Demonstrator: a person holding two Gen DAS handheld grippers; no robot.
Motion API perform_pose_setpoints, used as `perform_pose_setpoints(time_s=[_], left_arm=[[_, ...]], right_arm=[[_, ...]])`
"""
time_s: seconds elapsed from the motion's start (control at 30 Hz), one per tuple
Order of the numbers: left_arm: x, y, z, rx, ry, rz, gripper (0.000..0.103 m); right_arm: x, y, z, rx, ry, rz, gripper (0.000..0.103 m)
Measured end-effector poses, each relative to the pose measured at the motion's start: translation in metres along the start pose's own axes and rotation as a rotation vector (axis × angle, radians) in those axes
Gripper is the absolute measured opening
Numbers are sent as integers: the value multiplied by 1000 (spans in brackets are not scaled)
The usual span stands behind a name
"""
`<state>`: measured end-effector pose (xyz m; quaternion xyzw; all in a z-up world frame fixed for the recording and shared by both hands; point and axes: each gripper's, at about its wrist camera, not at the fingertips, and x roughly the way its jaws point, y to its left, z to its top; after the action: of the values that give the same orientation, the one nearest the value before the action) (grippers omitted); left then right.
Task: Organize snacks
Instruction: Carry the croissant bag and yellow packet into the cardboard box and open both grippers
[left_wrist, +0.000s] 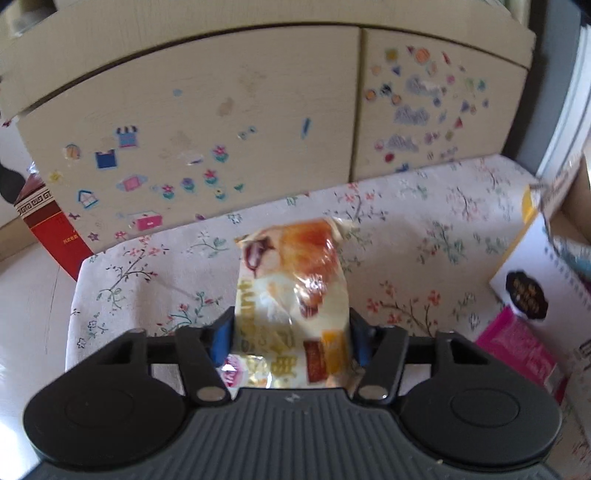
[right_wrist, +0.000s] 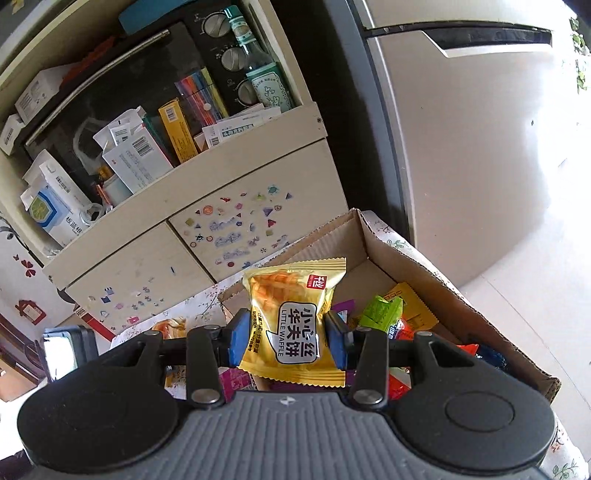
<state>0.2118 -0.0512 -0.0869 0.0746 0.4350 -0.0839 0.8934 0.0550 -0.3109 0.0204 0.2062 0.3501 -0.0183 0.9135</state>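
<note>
In the left wrist view my left gripper (left_wrist: 291, 334) is shut on a white snack packet (left_wrist: 295, 273) with a pastry picture, pinched by its near end between the blue pads (left_wrist: 221, 341). The packet points forward above a flowered tablecloth (left_wrist: 424, 221). In the right wrist view my right gripper (right_wrist: 287, 339) is shut on a yellow Little Waffle packet (right_wrist: 291, 295), held upright above the near left corner of an open cardboard box (right_wrist: 369, 236). Inside the box lie several snacks, among them a green packet (right_wrist: 380, 312) and an orange packet (right_wrist: 413, 306).
A cream cabinet with stickers (left_wrist: 221, 110) stands right behind the table. A white carton (left_wrist: 528, 280) and a pink box (left_wrist: 517, 343) sit at the table's right, and a red box (left_wrist: 55, 236) is on the floor at left. A grey fridge (right_wrist: 461, 129) stands beside the cardboard box.
</note>
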Motion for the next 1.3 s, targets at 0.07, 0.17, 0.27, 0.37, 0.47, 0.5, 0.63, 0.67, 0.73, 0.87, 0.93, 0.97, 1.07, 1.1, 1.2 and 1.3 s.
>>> perform_pose_setpoints(time_s=[0.07, 0.17, 0.27, 0.37, 0.47, 0.5, 0.63, 0.67, 0.73, 0.87, 0.93, 0.97, 1.07, 1.1, 1.2, 1.3], left_arm=[[-2, -1, 0, -15, -7, -8, 52], [-14, 0, 4, -79, -38, -37, 51], [-33, -12, 14, -61, -90, -76, 51], [-57, -32, 24, -40, -145, -154, 51], [-80, -58, 30, 9, -197, -222, 51], [-88, -67, 31, 23, -212, -251, 51], [-106, -99, 31, 58, -237, -342, 52], [-107, -108, 28, 69, -236, -363, 53], [-108, -126, 19, 104, -225, -413, 62], [-109, -145, 8, 137, -199, -465, 83], [-114, -142, 10, 132, -206, -479, 83], [-119, -138, 13, 127, -217, -471, 85], [-131, -125, 17, 118, -256, -428, 90], [-135, -119, 17, 117, -264, -411, 90], [-141, -99, 15, 101, -260, -364, 91], [-143, -77, 8, 73, -222, -315, 92]], right_arm=[[0, -2, 1, 17, 5, 1, 50], [0, -6, 2, 46, 8, 2, 50], [-2, -10, 3, 71, 1, -6, 50], [-5, -13, 5, 79, -18, -19, 50], [-8, -17, 7, 101, -35, -26, 50], [-9, -18, 7, 104, -42, -34, 51], [-12, -23, 8, 118, -62, -65, 51], [-12, -25, 8, 128, -61, -70, 52], [-11, -27, 8, 141, -65, -89, 53], [-14, -28, 9, 143, -75, -99, 61], [-15, -26, 9, 137, -82, -87, 63], [-15, -25, 9, 131, -81, -76, 63], [-13, -20, 8, 109, -69, -45, 63], [-13, -18, 8, 101, -66, -35, 63], [-12, -10, 7, 65, -53, 16, 65], [-8, -1, 2, 36, -16, 82, 68]])
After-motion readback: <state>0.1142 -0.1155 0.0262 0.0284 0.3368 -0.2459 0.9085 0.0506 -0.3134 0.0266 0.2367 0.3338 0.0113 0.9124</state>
